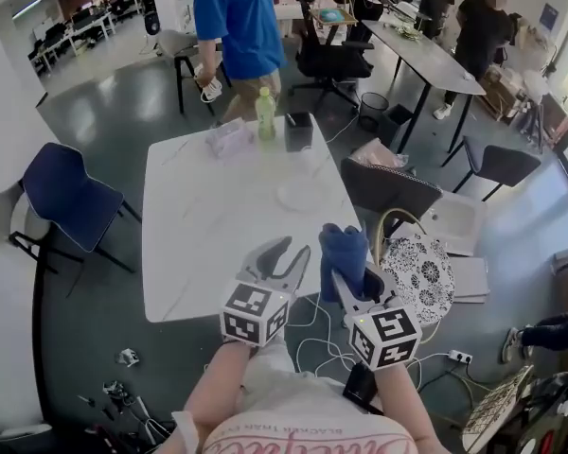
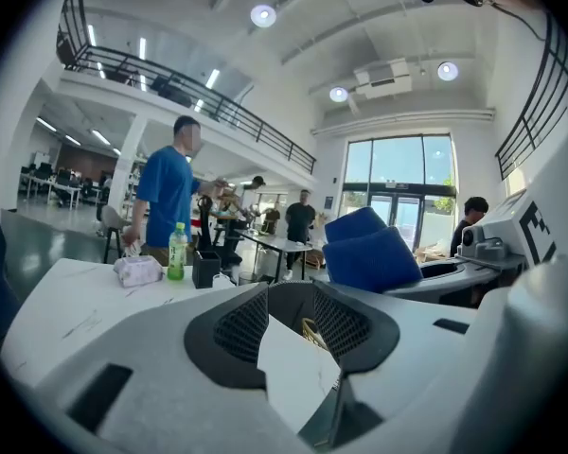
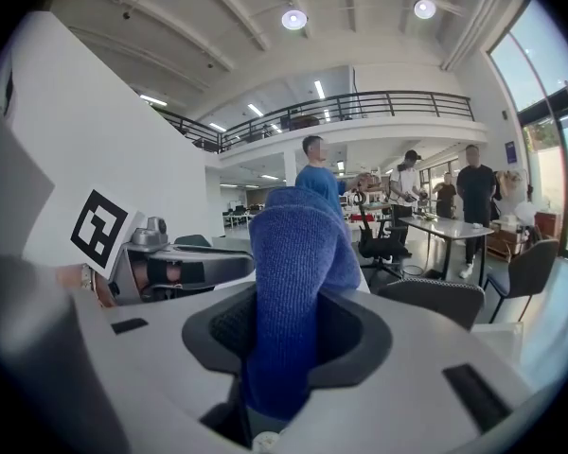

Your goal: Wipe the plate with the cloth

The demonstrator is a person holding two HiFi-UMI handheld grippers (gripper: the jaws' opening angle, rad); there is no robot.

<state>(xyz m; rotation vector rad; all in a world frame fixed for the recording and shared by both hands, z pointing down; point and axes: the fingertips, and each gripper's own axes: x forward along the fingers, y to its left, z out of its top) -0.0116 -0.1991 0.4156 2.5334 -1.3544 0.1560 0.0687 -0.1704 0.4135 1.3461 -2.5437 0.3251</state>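
Right gripper clamped on blue cloth; left gripper released, nothing between its jaws.
Both hover at the white table's 6 o'clock edge. Clear plate sits on the table at 12 o'clock from them, untouched; green bottle beyond it.

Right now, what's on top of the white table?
A green bottle, tissue pack, black box and pale plate. The left gripper and cloth cover part of the table.
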